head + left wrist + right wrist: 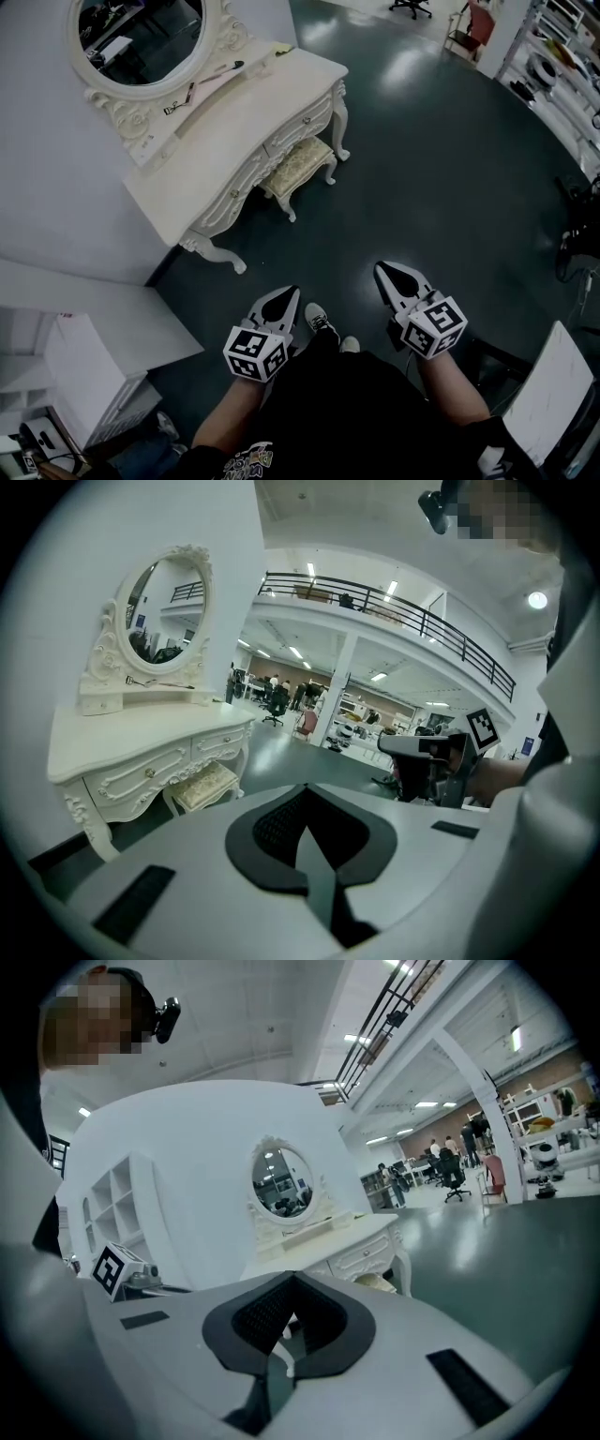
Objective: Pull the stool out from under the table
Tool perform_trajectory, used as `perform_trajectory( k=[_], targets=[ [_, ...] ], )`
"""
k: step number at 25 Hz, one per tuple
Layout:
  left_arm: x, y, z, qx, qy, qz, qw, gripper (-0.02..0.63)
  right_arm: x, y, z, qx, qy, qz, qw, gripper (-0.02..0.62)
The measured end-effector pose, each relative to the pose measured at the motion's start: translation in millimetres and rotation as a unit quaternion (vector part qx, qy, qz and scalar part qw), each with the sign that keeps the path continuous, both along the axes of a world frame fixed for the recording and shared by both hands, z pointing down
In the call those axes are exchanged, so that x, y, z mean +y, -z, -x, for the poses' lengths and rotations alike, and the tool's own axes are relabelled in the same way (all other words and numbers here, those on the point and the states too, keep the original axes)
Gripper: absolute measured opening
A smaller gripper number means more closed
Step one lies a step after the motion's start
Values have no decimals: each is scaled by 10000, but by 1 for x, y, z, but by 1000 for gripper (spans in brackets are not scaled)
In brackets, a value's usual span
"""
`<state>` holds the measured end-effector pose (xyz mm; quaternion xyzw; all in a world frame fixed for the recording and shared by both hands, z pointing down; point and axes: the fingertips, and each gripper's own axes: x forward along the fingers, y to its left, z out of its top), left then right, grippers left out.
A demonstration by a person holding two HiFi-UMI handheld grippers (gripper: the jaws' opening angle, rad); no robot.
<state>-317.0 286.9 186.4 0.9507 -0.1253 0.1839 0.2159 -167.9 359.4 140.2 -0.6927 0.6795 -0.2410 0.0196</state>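
Step in hand: approach, by my reading. Neither claw has reached the stool, so the pull has not begun.
Dressing table (234,141): white and carved, ahead and to the left of both claws, well apart from them. Its curved legs flank the gap the stool sits in, so any reach should go in low, under the drawer fronts.
Stool (298,167): cream padded seat, tucked partly under the dressing table. Its near edge and two curved legs face the claws. It is roughly straight ahead of the left claw and ahead-left of the right claw, far from both.
Left claw (289,296): jaws together, nothing between them.
Right claw (384,274): jaws together, nothing between them, level with the left claw and near it.
Doing it well: open the jaws before contact. Take the rigid seat frame or a leg, one claw per side, since the padding likely yields. Draw it level and straight back toward the person, so the stool's legs clear the table's.
Risk: a one-sided pull may slew the stool into a table leg.
Count, dressing table: one.
Count, oval mirror (141,37): one, on the table's back.
Count, stool: one.
Count, claws: two.
Count, drawer fronts: two, seen from the left gripper view.
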Motion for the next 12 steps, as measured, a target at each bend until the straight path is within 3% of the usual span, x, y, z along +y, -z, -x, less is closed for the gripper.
perform_trajectory(
  k=[12],
  targets=[
    [-91,-28,-28,-42,-12,-12,10000,5,-110,-13,-27,130,79,165,9997,26]
  ],
)
